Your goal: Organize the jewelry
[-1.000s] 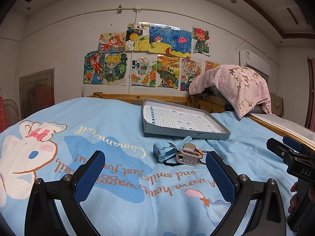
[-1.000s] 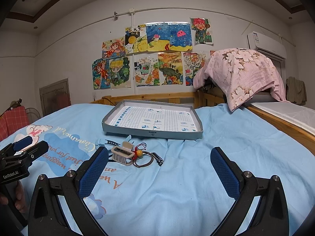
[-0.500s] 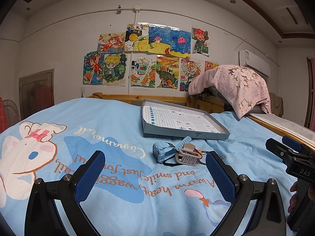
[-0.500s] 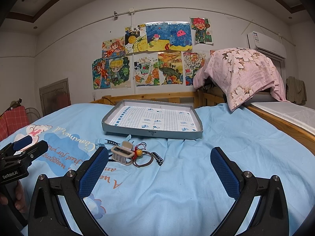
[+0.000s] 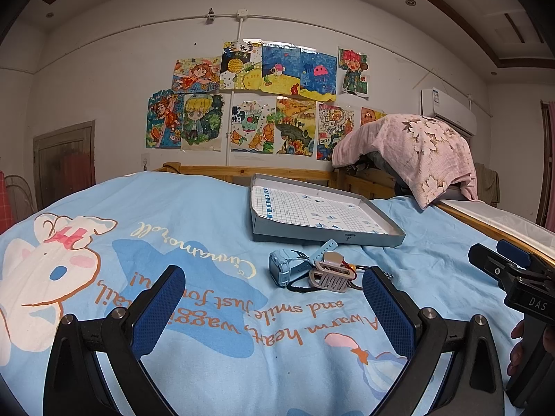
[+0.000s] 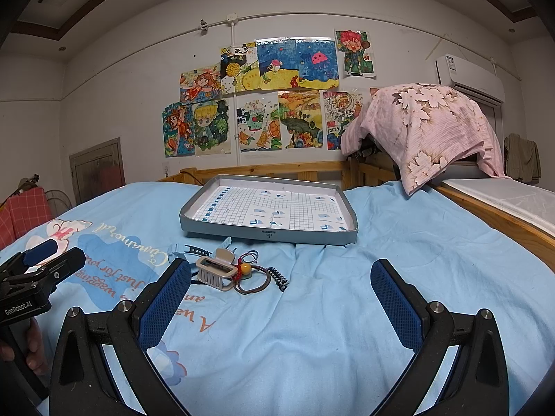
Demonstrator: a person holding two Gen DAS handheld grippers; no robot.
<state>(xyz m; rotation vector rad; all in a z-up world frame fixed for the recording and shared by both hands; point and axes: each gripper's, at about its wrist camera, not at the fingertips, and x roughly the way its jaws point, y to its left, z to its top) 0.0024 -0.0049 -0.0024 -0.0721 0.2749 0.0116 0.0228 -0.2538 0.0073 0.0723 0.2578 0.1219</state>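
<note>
A small pile of accessories lies on the blue bedsheet: a light-blue watch (image 5: pixel 282 268), a beige hair claw (image 5: pixel 329 275) (image 6: pixel 216 270), a brown cord loop with an orange bead (image 6: pixel 247 269) and a small black clip (image 6: pixel 279 278). Behind the pile sits a shallow grey box tray (image 5: pixel 327 236) (image 6: pixel 267 236) with a grid-paper floor. My left gripper (image 5: pixel 274 303) is open, low over the sheet, just short of the pile. My right gripper (image 6: pixel 281 298) is open too, with the pile ahead of its left finger. Nothing is between either pair of fingers.
A wooden bed rail (image 6: pixel 270 170) runs behind the tray, under a wall of drawings. A pink flowered cloth (image 6: pixel 426 128) covers a heap at the back right. The bed's wooden side edge (image 6: pixel 503 222) runs along the right. A hand (image 6: pixel 33 346) holds the left gripper's handle.
</note>
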